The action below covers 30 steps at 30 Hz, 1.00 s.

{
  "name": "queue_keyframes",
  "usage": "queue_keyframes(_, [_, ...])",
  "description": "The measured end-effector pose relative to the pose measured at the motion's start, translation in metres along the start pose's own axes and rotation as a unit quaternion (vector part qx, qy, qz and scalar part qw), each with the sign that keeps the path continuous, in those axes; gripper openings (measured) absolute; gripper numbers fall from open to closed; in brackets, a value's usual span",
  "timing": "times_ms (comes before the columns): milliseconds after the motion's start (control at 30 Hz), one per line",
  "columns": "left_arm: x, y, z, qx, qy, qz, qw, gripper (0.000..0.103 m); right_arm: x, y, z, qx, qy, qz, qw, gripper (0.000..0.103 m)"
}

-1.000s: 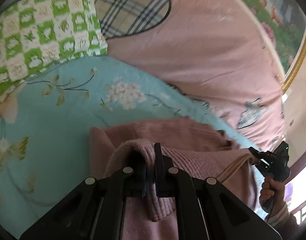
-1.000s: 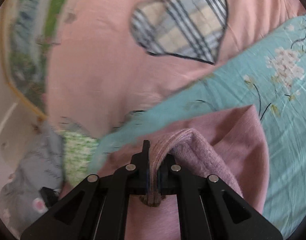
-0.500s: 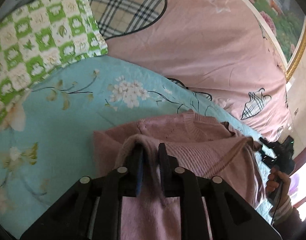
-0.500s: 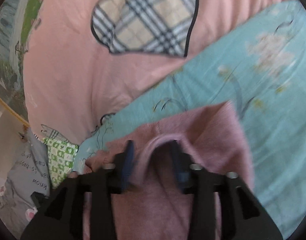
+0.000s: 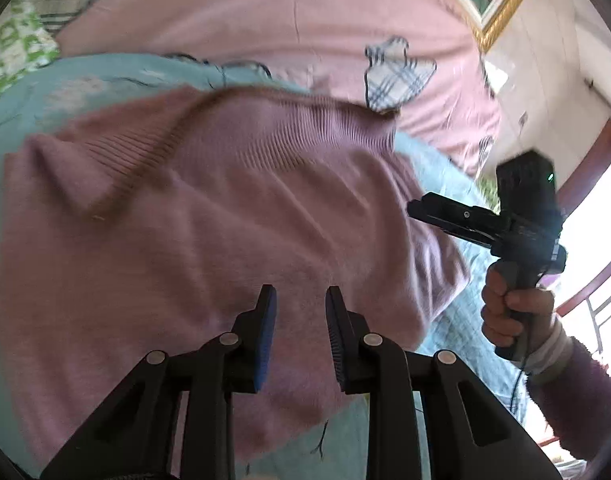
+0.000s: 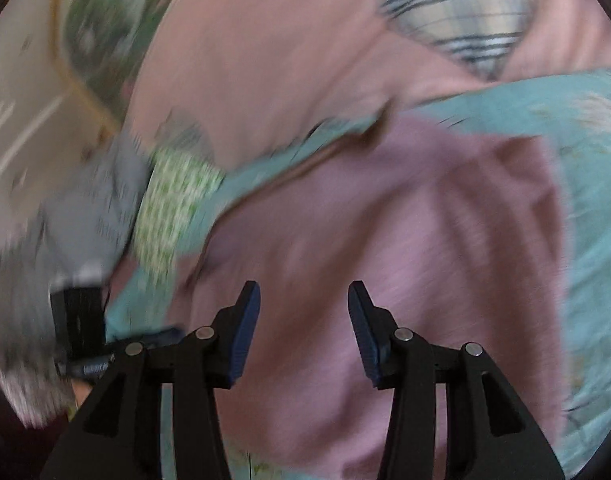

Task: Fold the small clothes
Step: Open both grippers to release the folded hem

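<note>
My left claw (image 5: 298,304) stands with its two fingers spread apart at the bottom middle of the left wrist view, nothing between the blue pads (image 5: 265,340); they hang over the lower part of the pink sweater (image 5: 225,220) and I cannot tell whether the tips touch the knit. My right claw (image 6: 303,300) is spread wider, also holding nothing, its tips over the same sweater (image 6: 385,240) at the bottom middle of the right wrist view, which is badly blurred. The sweater lies spread and rumpled across the middle of both views, its ribbed band and a brown-edged seam running from the left toward the upper middle of the left wrist view. It rests on a light blue flowered blanket (image 5: 17,112) that shows at its left edge and at the lower right. Beyond the blanket, across the top of the frame, is a pink bedsheet (image 5: 265,20) with plaid patches (image 5: 397,72). A green and white checked cloth (image 5: 13,56) sits at the upper left. At the right edge of the left wrist view my right hand (image 5: 513,312) grips the black handle of the other claw (image 5: 415,208), beside the sweater's right edge. No writing or brand can be read anywhere.
</note>
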<state>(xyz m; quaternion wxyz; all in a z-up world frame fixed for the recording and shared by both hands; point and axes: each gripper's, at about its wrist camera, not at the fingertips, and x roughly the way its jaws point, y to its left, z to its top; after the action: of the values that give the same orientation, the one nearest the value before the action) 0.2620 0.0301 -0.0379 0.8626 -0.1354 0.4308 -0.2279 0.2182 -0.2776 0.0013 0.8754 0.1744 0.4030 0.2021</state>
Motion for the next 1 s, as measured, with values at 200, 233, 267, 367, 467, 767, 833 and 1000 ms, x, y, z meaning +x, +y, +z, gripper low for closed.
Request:
queue_keyframes(200, [0.027,0.027,0.026,-0.007,0.001,0.043,0.9990,0.025,0.046,-0.023,0.013,0.015,0.049,-0.030,0.998,0.047])
queue_keyframes(233, [0.029,0.033,0.034,-0.010,-0.007,0.061,0.9981,0.025,0.047,-0.030,0.017,0.021,0.039,-0.046,0.998,0.047])
queue_keyframes(267, [0.028,0.044,0.042,-0.020,-0.015,0.071,0.9972,0.025,0.046,-0.040,0.021,0.029,0.022,-0.063,0.997,0.047])
queue_keyframes(367, [0.026,0.075,0.068,-0.050,-0.044,0.114,0.9912,0.025,0.044,-0.061,0.040,0.043,-0.018,-0.099,0.994,0.047])
queue_keyframes(467, [0.017,0.109,0.089,-0.092,-0.076,0.161,0.9797,0.025,0.035,-0.067,0.051,0.053,-0.062,-0.129,0.988,0.046])
queue_keyframes(767, [-0.023,0.134,0.064,-0.152,-0.103,0.158,0.9702,0.025,-0.020,-0.075,0.020,0.109,-0.126,-0.194,0.967,0.047])
queue_keyframes(833, [-0.031,0.125,0.051,-0.153,-0.105,0.153,0.9707,0.026,-0.032,-0.071,0.008,0.115,-0.128,-0.188,0.967,0.047])
queue_keyframes(1000, [-0.056,0.088,0.004,-0.145,-0.105,0.131,0.9752,0.030,-0.057,-0.056,-0.018,0.131,-0.133,-0.163,0.969,0.047])
